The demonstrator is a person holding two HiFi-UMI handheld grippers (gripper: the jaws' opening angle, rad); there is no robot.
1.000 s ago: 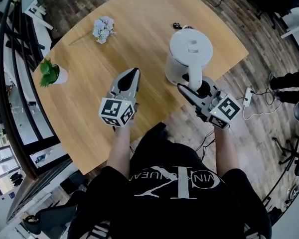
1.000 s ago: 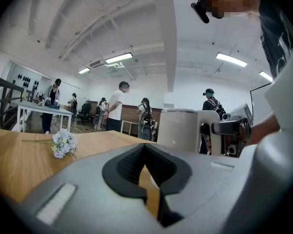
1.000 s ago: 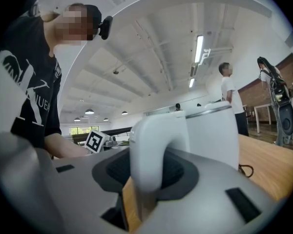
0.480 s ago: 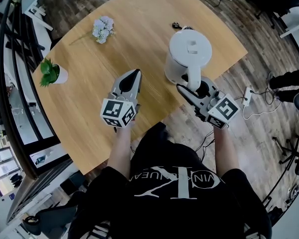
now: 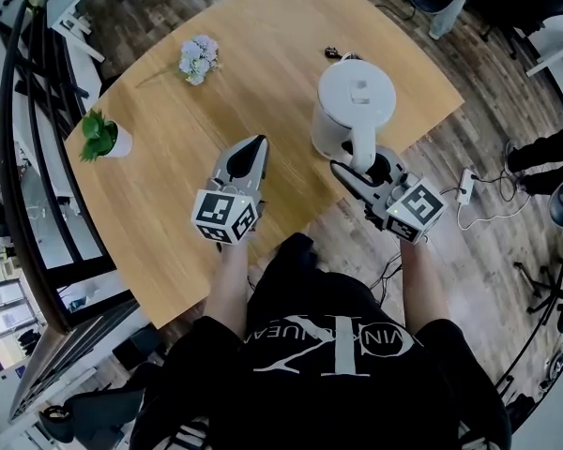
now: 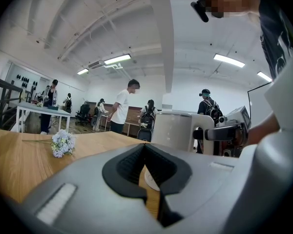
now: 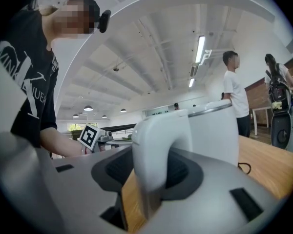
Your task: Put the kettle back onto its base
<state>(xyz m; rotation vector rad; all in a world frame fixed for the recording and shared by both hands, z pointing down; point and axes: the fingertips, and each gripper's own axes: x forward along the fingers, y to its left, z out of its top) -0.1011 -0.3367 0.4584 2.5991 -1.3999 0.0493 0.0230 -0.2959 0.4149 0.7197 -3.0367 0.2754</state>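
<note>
A white kettle [image 5: 355, 101] stands upright near the right edge of the wooden table [image 5: 169, 214]. Its handle [image 5: 364, 146] points toward me. My right gripper [image 5: 364, 167] is shut on that handle, one jaw on each side; in the right gripper view the handle [image 7: 154, 150] fills the gap between the jaws, with the kettle body [image 7: 219, 130] behind it. My left gripper [image 5: 255, 144] hovers over the table left of the kettle, shut and empty. In the left gripper view the kettle [image 6: 173, 130] shows at the right. The kettle hides whatever is under it.
A bunch of pale flowers [image 5: 197, 57] lies at the far left of the table and a small potted plant [image 5: 101, 136] stands at the left edge. A small dark object [image 5: 332, 51] sits behind the kettle. A power strip [image 5: 466, 181] lies on the floor. People stand in the background.
</note>
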